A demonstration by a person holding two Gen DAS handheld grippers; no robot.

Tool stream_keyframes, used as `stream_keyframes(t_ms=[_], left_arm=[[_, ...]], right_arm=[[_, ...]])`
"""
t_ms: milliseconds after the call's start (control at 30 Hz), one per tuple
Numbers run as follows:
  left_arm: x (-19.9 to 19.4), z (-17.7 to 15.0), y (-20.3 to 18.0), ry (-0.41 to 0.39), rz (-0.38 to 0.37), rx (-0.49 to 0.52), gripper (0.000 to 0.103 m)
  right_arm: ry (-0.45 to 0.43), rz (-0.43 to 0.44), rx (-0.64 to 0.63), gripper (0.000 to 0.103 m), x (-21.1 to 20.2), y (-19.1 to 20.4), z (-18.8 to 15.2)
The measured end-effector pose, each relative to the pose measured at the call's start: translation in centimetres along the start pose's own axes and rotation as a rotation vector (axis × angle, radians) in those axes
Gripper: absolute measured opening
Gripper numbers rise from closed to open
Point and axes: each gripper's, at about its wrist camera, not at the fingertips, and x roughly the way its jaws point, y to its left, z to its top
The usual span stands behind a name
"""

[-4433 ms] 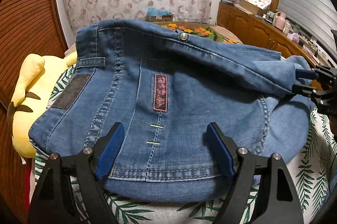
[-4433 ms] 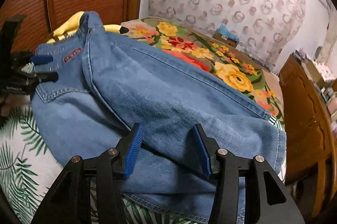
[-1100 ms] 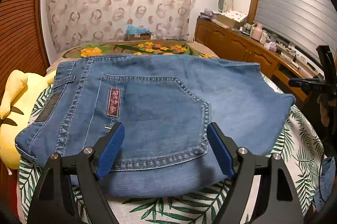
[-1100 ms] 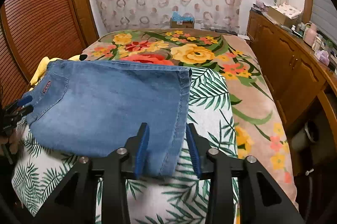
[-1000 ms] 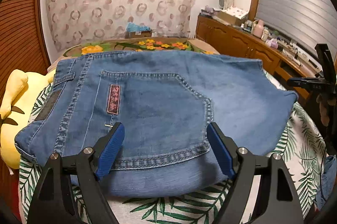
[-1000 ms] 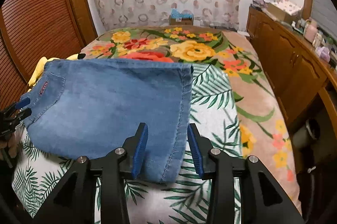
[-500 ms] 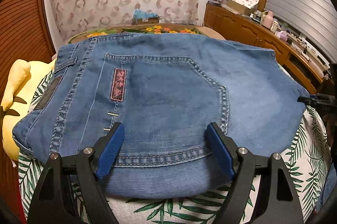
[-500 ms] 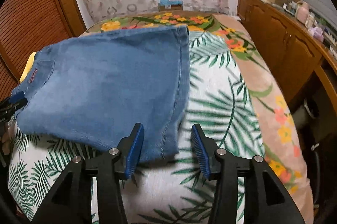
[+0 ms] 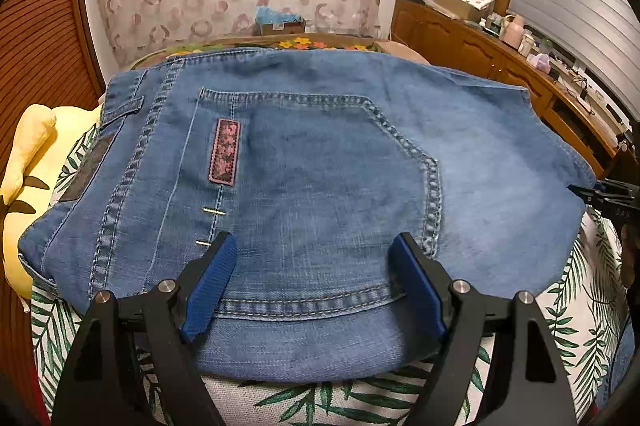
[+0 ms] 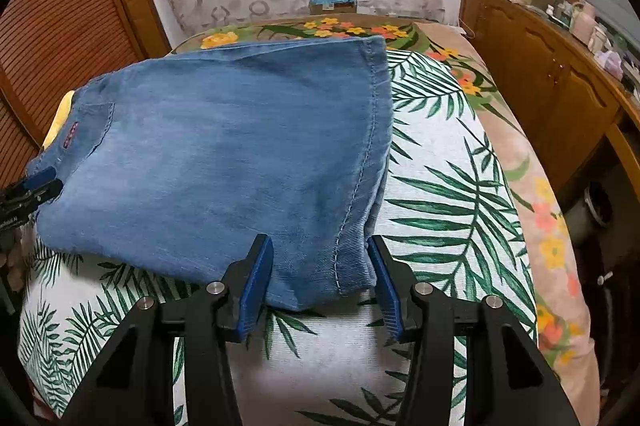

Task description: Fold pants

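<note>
A: What hides behind the jeans (image 9: pixel 320 166)?

B: Most of the yellow plush toy (image 9: pixel 28 162); only its side shows left of the jeans, and in the right wrist view just a sliver (image 10: pixel 60 114).

A: And the right gripper (image 9: pixel 608 196)?

B: Cut off by the frame edge right of the jeans, so its jaws can't be read there. The dresser clutter (image 9: pixel 516 28) beyond the jeans is too small, perhaps bottles.

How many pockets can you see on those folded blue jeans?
1. A stitched back pocket faces up on the folded blue denim jeans, near the waistband end beside the yellow plush toy. Other pockets may be hidden underneath in the fold.
</note>
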Motion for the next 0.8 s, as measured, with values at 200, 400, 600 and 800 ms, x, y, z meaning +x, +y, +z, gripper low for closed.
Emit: stream_keyframes(t_ms=[200, 400, 600, 800], left_arm=[[-0.7, -0.1, 0.2, -0.03, 0.033, 0.009, 0.081], [-4.5, 0.5, 4.2, -0.071, 0.146, -0.055, 0.081], [-5.7, 0.6, 10.9, -0.053, 0.262, -0.143, 0.077], [-3.9, -0.7, 15.9, 0.031, 0.283, -0.249, 0.072]], right_arm=[[-0.042, -0.033, -0.036, 0.034, 0.0, 0.1, -0.9], [-0.064, -0.033, -0.065, 0.027, 0.0, 0.4, -1.5], [-0.064, -0.031, -0.064, 0.027, 0.0, 0.5, -1.6], [-0.063, -0.029, -0.064, 0.027, 0.0, 0.4, -1.6]])
